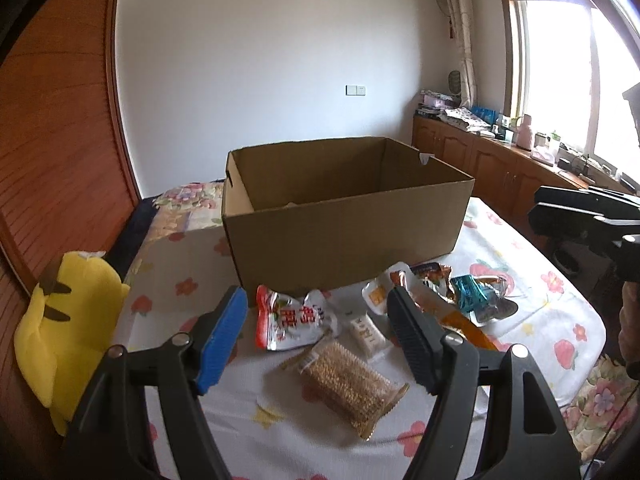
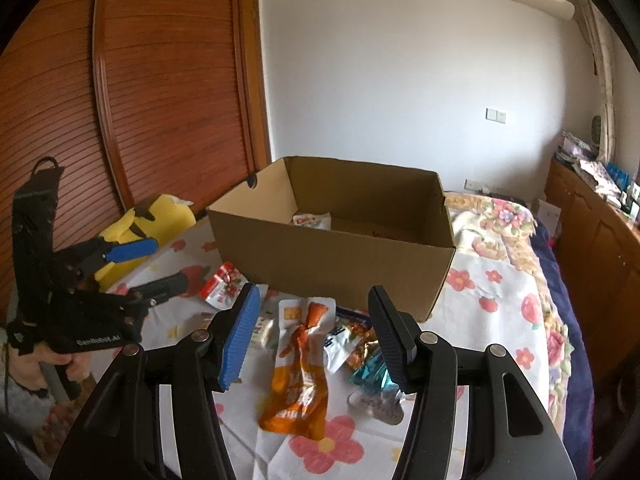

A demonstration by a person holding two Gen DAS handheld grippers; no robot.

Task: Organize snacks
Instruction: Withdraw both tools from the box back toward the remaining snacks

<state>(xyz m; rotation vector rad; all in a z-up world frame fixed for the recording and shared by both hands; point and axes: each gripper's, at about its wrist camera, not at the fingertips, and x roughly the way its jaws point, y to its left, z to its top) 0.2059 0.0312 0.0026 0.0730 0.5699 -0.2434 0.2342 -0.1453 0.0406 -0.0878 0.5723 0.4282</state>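
Note:
An open cardboard box [image 1: 344, 236] stands on the bed; it also shows in the right wrist view [image 2: 332, 268], with a white snack packet [image 2: 314, 221] inside. Loose snacks lie in front of it: a red-and-white packet [image 1: 290, 320], a golden crispy bar in clear wrap [image 1: 352, 388], a small white packet [image 1: 366, 334], an orange pouch [image 2: 298, 376] and a teal foil packet [image 1: 474, 294]. My left gripper [image 1: 316, 344] is open and empty above the red packet and golden bar. My right gripper [image 2: 314, 336] is open and empty above the orange pouch.
A yellow plush toy [image 1: 66, 328] lies at the bed's left edge by the wooden wardrobe [image 1: 52, 140]. A flowered sheet [image 1: 280, 440] covers the bed. Wooden cabinets [image 1: 492, 168] with clutter stand under the window at right.

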